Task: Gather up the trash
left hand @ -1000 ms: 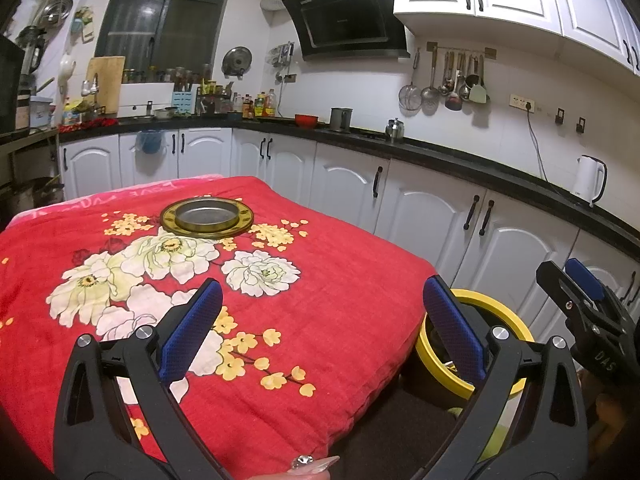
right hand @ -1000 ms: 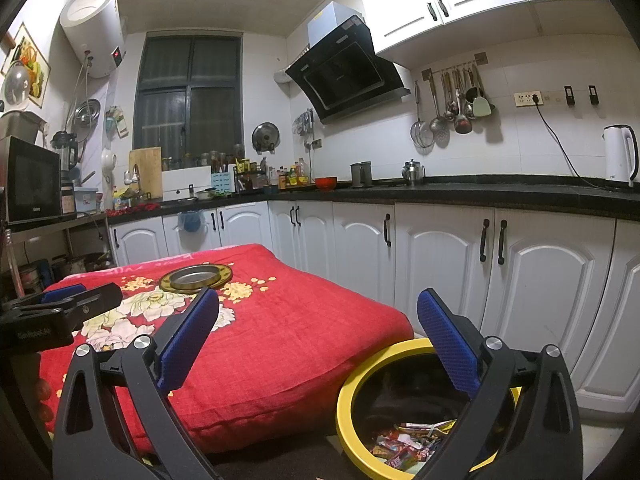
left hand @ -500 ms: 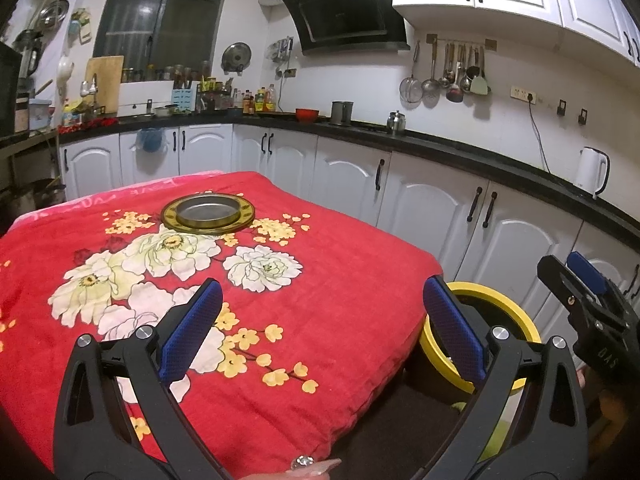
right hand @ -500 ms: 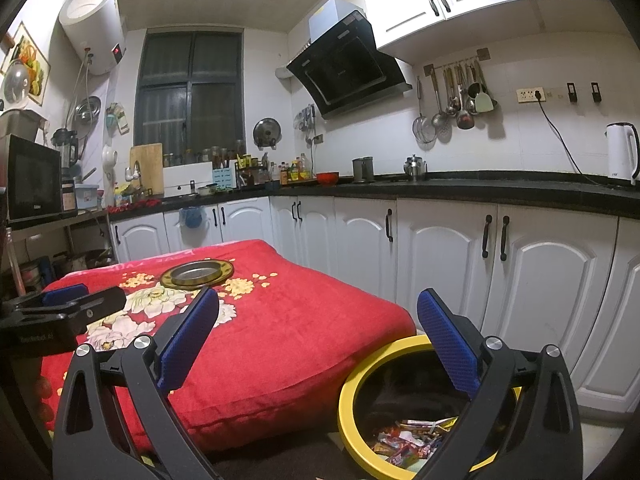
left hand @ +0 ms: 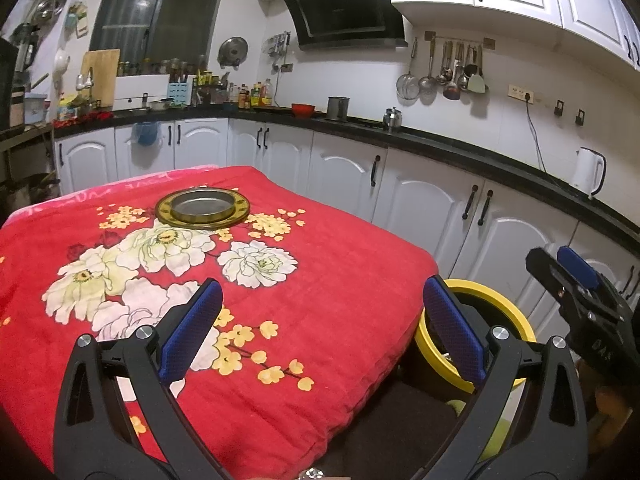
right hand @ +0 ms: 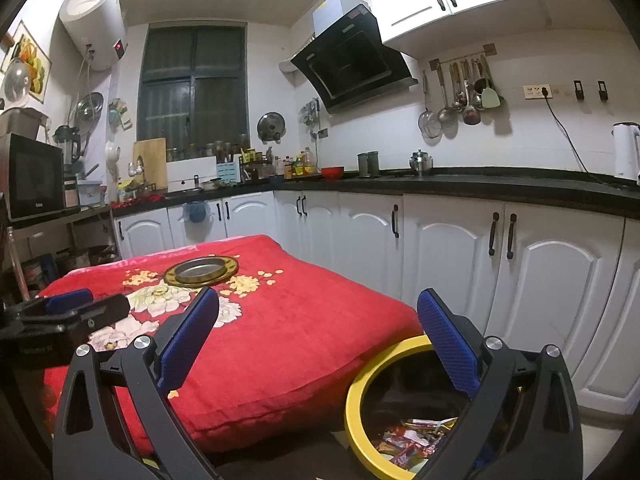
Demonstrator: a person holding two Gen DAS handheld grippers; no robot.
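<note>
1. The left gripper (left hand: 322, 322) hangs over the near edge of the red flowered blanket (left hand: 340, 280), its blue-padded jaws spread wide with nothing between them.
2. The right gripper (right hand: 318, 330) is likewise spread and empty; it sits above the blanket's corner and the yellow-rimmed bin (right hand: 356, 392).
3. The trash (right hand: 416, 436) — a heap of bright wrappers — lies at the bottom of the bin, low and right of centre in the right wrist view, below the right-hand finger (right hand: 448, 344) and not touching it.
4. The bin stands on the floor just beside the blanket's corner, in front of the white cabinets (right hand: 540, 280).
5. A round metal tray with a gold rim (left hand: 202, 209) rests on the far part of the blanket, well apart from both grippers.
6. In the left wrist view the bin's inside is dark and its near rim is cut off by the finger, so no wrappers can be made out there.
7. The individual wrappers are too small and jumbled to tell apart — only red, yellow and white scraps show.
</note>
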